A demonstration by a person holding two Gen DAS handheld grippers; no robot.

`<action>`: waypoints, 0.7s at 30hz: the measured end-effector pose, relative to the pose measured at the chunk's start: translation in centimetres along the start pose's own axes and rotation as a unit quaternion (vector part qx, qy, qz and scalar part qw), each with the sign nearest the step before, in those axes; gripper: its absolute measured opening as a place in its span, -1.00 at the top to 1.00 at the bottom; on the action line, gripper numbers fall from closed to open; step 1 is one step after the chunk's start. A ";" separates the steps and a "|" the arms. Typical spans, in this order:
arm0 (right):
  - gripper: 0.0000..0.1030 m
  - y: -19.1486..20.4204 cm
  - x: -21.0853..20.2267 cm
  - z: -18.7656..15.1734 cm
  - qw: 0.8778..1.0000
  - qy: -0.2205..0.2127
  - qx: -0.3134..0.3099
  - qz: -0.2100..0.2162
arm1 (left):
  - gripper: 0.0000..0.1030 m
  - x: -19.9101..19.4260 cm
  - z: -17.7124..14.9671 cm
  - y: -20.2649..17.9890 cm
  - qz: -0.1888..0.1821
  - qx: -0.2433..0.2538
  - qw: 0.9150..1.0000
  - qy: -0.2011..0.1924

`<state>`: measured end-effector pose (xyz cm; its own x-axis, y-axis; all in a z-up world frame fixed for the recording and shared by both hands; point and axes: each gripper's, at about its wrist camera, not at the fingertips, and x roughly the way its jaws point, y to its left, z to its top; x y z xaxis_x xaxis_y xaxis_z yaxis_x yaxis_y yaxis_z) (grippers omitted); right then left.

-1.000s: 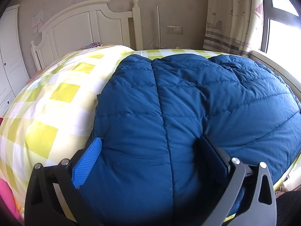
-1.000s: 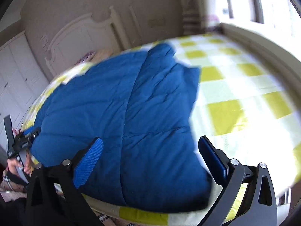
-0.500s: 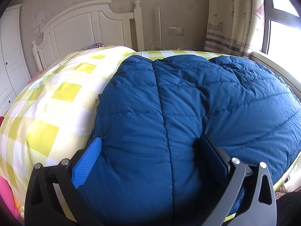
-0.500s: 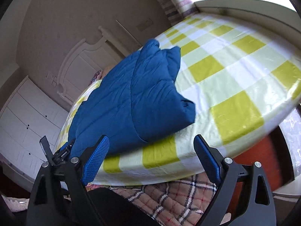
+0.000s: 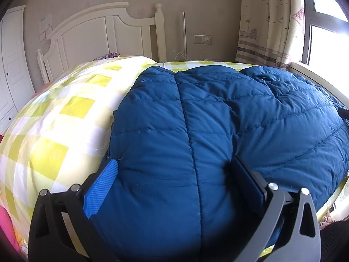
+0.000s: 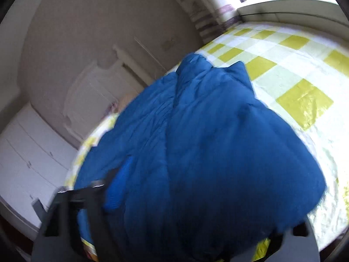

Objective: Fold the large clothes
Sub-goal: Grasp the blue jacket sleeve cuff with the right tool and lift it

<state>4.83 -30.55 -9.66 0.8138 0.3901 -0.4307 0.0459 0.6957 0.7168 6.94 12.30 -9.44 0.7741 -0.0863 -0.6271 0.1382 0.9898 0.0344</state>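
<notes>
Wardrobe (image 5: 8, 69) doors stand at the far left of my left wrist view, with a white headboard (image 5: 93, 35) just right of them against the wall. Below lies the bed (image 5: 54, 131), covered in a yellow-and-white check sheet. My left gripper (image 5: 172, 174) sits low in the frame with its jaws spread wide. The left pad (image 5: 100, 185) rests at the coat's edge beside the sheet, and the right finger (image 5: 246, 181) presses into the quilting. The blue coat (image 5: 218, 131) bulges up between them, so I read this gripper as open around the fabric, not clamped. The coat spreads flat from the middle of the bed to its right side, one long seam running away from me. A socket (image 5: 202, 39) sits on the wall past it, then a curtain (image 5: 268, 21) and a window (image 5: 327, 32) at the far right.

My right wrist view is badly blurred. White drawers (image 6: 28, 152) show at left. The right gripper (image 6: 196, 229) is low in the frame. Only its left finger (image 6: 115, 187) reads clearly, lying against the coat (image 6: 218, 142), which covers the place where the other finger should be. I cannot tell whether this gripper is open or closed. Check sheet (image 6: 294, 76) runs off to the right, up to the windowsill (image 6: 294, 11).
</notes>
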 end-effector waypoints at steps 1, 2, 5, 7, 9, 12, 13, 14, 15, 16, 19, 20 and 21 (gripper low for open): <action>0.05 -0.7 -0.5 0.2 1.000 -0.007 0.017 0.014 | -0.96 -0.1 0.2 -0.1 -0.001 -0.002 1.000 0.004; 0.19 -1.2 -1.0 0.3 0.999 -0.012 0.027 0.026 | -0.96 -0.3 0.4 -0.2 0.001 -0.003 1.000 0.008; 0.33 -0.7 -3.0 0.7 0.999 -0.032 0.013 0.041 | -0.86 -2.2 1.9 -1.8 -0.003 0.012 1.000 -0.001; 0.37 -0.2 -4.4 1.1 0.997 -0.048 0.002 0.055 | -0.86 -3.7 3.2 -3.2 -0.017 0.021 0.999 -0.024; 0.38 0.4 -5.6 1.6 0.996 -0.066 -0.011 0.064 | -0.88 -5.2 5.4 -5.6 -0.038 0.045 0.997 -0.049; 0.38 0.6 -7.5 2.4 0.993 -0.090 -0.012 0.076 | -0.89 -4.9 8.6 -8.8 -0.068 0.070 0.994 -0.051; 0.37 0.5 -8.2 2.7 0.992 -0.095 -0.013 0.077 | -0.89 -4.4 9.6 -9.8 -0.069 0.077 0.993 -0.050; 0.37 0.4 -8.6 2.8 0.992 -0.097 -0.016 0.074 | -0.89 -3.5 10.6 -10.8 -0.064 0.084 0.993 -0.047; 0.38 0.4 -9.1 2.9 0.992 -0.100 -0.021 0.068 | -0.89 -2.1 11.7 -12.0 -0.061 0.090 0.994 -0.035; 0.37 0.3 -9.6 2.9 0.993 -0.102 -0.024 0.062 | -0.89 -0.6 12.5 -13.0 -0.070 0.088 0.994 -0.014; 0.37 0.4 -10.3 3.1 0.993 -0.101 -0.031 0.050 | -0.89 4.9 11.8 -16.9 -0.088 0.109 0.987 0.082; 0.37 0.6 -10.4 3.1 0.993 -0.101 -0.036 0.045 | -0.89 6.5 10.4 -18.5 -0.084 0.134 0.981 0.110; 0.37 1.0 -10.3 3.1 0.993 -0.098 -0.046 0.042 | -0.89 6.5 9.7 -18.9 -0.079 0.141 0.983 0.090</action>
<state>-1.72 -35.76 -2.74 0.9102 0.3297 -0.2507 -0.0715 0.7212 0.6890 15.38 -8.10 -6.62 0.6114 -0.1899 -0.7682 0.4336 0.8925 0.1245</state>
